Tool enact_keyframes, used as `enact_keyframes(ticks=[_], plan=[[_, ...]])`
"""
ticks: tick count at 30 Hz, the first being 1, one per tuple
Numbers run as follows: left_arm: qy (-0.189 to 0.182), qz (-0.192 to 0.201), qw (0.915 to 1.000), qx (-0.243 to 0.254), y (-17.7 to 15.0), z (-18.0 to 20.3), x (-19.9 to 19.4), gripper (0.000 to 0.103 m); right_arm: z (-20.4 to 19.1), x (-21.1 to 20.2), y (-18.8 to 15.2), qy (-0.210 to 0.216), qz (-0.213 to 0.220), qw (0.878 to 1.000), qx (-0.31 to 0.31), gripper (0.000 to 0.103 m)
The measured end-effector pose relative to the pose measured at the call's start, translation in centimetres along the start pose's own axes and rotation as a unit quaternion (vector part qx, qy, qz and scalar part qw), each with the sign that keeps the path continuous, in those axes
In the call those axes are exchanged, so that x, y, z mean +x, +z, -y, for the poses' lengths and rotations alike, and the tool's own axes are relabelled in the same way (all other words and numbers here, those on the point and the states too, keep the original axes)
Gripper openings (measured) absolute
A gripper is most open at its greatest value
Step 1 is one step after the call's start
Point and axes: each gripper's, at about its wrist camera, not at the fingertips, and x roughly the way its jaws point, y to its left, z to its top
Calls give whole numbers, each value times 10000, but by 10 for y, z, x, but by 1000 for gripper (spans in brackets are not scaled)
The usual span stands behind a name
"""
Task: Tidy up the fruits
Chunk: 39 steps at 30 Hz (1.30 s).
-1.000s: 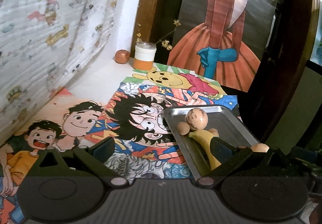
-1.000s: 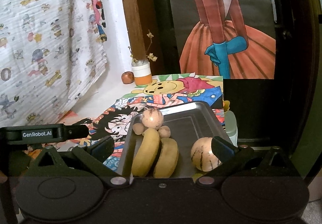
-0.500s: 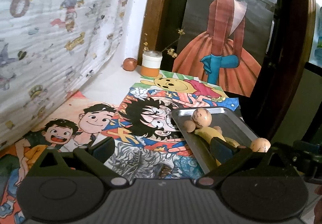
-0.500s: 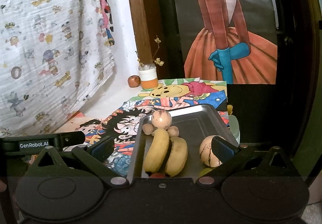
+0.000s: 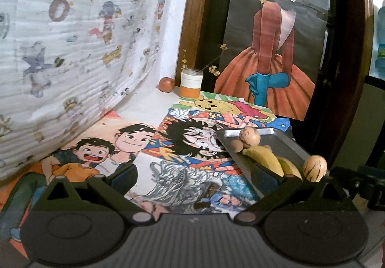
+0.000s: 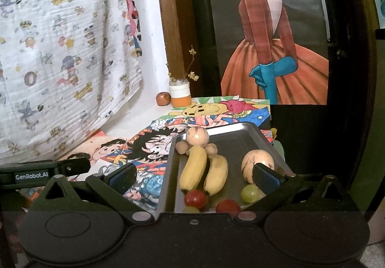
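A metal tray (image 6: 235, 137) sits on the cartoon-covered table and also shows in the left wrist view (image 5: 284, 145). It holds two bananas (image 6: 203, 168), two round striped tan fruits (image 6: 197, 136) (image 6: 255, 164), small brown fruits (image 6: 181, 147), red cherry tomatoes (image 6: 195, 198) and green grapes (image 6: 250, 193). My right gripper (image 6: 192, 175) is open and empty, hovering over the tray's near end. My left gripper (image 5: 196, 175) is open and empty, above the posters left of the tray.
A small jar with dried flowers (image 5: 190, 84) and a reddish fruit (image 5: 166, 84) stand at the table's back by the wall. A patterned cloth (image 5: 72, 39) hangs on the left. A painting of a woman (image 5: 272, 51) leans at the back right. The left gripper's body (image 6: 43, 171) shows in the right wrist view.
Both grippers have pulled back and risen; the tray and table look farther away. In the right wrist view the tomatoes and grapes at the tray's near end have come into sight.
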Motion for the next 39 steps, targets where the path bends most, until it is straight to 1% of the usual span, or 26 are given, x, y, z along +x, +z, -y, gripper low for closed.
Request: enact_keyframes(ticks=[9, 17, 39], plan=[[74, 20, 9999, 128, -21, -13, -19, 103, -12, -9, -18, 59, 33, 9999, -80, 102], [184, -33, 9997, 167, -33, -22, -29, 103, -20, -10, -26, 146, -19, 9998, -92, 102], [218, -56, 9997, 106, -35, -27, -31, 103, -24, -9, -29, 177, -72, 9998, -112, 102]])
